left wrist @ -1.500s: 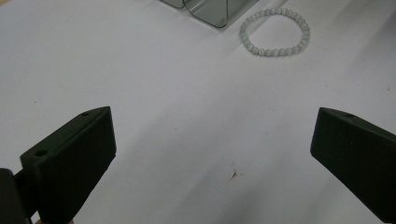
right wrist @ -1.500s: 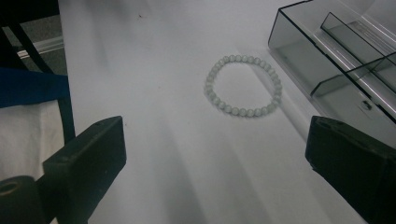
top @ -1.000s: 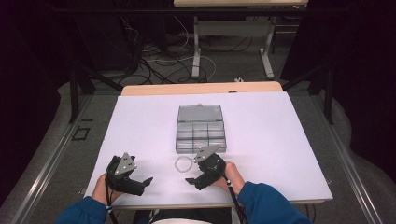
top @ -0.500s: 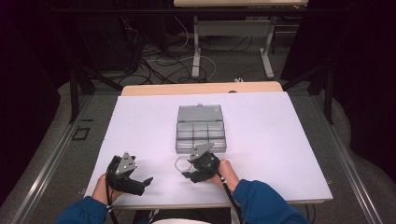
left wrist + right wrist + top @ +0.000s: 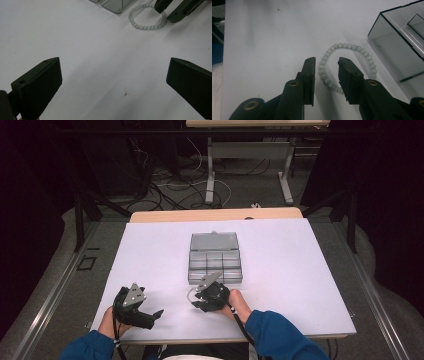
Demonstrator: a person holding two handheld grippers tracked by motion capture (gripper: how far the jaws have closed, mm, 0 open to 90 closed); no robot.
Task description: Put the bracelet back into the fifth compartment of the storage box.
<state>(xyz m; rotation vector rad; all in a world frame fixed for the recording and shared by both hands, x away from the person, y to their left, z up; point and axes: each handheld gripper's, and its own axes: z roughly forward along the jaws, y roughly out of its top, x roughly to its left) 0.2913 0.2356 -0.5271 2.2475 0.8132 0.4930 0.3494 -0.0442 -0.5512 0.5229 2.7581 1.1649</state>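
The white desk carried a clear compartment box, with the pale bead bracelet lying just beside its near corner. Right tool had just been narrowing around the bracelet's near strand (pads not pressing yet), so this was the grasp step; next up, probably a full pinch, then a lift. Left tool sat wide open, holding nothing.

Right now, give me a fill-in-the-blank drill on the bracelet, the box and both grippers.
1. The right gripper has been closing its jaws around one side of the beaded ____.
2. The bracelet lies flat on the ____ table.
3. The clear compartment box stands with its lid ____.
4. The left gripper has its jaws wide apart, holding ____.

Missing words: bracelet; white; open; nothing
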